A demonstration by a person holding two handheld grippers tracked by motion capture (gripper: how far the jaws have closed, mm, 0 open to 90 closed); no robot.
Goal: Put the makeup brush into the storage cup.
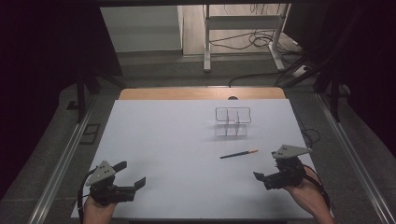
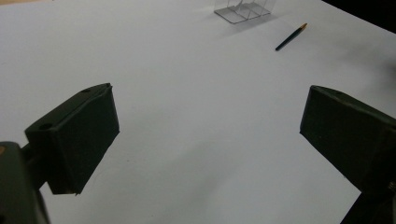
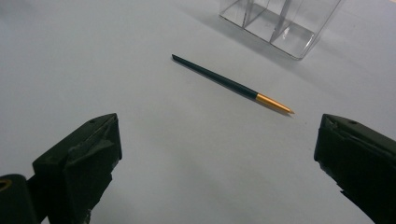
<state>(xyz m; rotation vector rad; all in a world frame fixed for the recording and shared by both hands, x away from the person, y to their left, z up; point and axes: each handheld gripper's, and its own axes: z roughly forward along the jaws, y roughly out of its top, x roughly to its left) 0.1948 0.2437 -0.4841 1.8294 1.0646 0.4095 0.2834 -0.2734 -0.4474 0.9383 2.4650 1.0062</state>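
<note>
Near the front edge of the white tabletop [image 1: 177, 154], the left claw [image 1: 131, 174] and right claw [image 1: 264, 176] are held wide open and empty. A slim dark green brush with an orange tip [image 1: 239, 154] is seen lying beyond the right claw. Farther back, a clear plastic divided box [image 1: 232, 122] is stood.

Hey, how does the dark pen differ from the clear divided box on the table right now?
The pen is dark and opaque with a gold tip; the clear box is see-through. The pen lies flat on the white table, while the box stands upright with its open top up. The pen is one slim stick; the box is wider and split into compartments. The pen lies nearer the right tongs than the box does. Both rest untouched on the table.
</note>
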